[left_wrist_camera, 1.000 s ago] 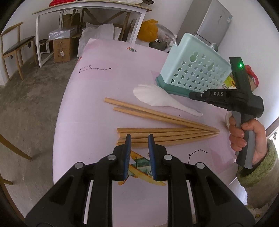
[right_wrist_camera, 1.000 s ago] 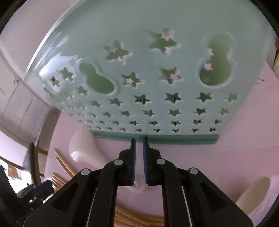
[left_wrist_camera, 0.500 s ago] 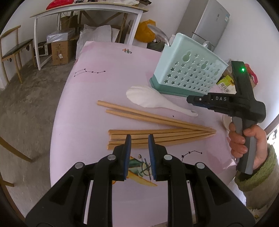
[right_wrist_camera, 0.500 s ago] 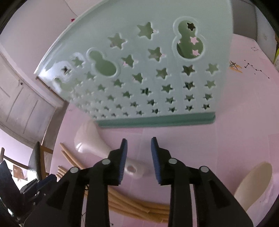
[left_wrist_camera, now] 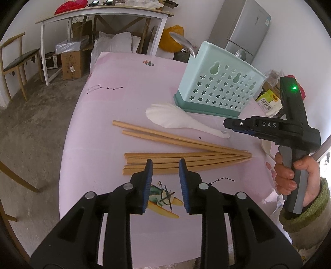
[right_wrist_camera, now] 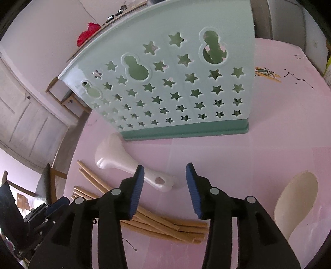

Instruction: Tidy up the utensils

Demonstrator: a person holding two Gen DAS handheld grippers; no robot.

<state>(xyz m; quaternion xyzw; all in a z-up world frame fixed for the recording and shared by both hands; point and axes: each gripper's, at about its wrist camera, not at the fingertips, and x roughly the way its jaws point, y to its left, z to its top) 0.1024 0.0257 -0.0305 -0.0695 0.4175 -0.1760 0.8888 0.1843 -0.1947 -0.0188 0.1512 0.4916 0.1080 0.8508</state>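
A mint green utensil holder [left_wrist_camera: 219, 87] with star holes stands on the pink table, also close in the right wrist view [right_wrist_camera: 175, 82]; a metal spoon [left_wrist_camera: 183, 42] sticks up from it. A white rice paddle [left_wrist_camera: 182, 121] lies in front of it [right_wrist_camera: 132, 165]. Several wooden chopsticks [left_wrist_camera: 186, 159] lie in a loose pile nearer me [right_wrist_camera: 165, 225]. My left gripper [left_wrist_camera: 165, 165] is open and empty above the near chopsticks. My right gripper [right_wrist_camera: 164, 174] is open and empty above the paddle's handle end. A cream spoon [right_wrist_camera: 295, 200] lies at the right.
The pink tablecloth [left_wrist_camera: 124, 99] has printed drawings. A packet [left_wrist_camera: 269, 103] lies at the table's right edge behind the right gripper's body [left_wrist_camera: 289, 128]. Beyond the table stand a white desk [left_wrist_camera: 103, 16], boxes, a chair [left_wrist_camera: 16, 60] and a fridge [left_wrist_camera: 246, 27].
Both grippers have opened wider, the right from nearly shut. The right gripper has drawn back from the holder toward the paddle handle. The left view has pulled back slightly.
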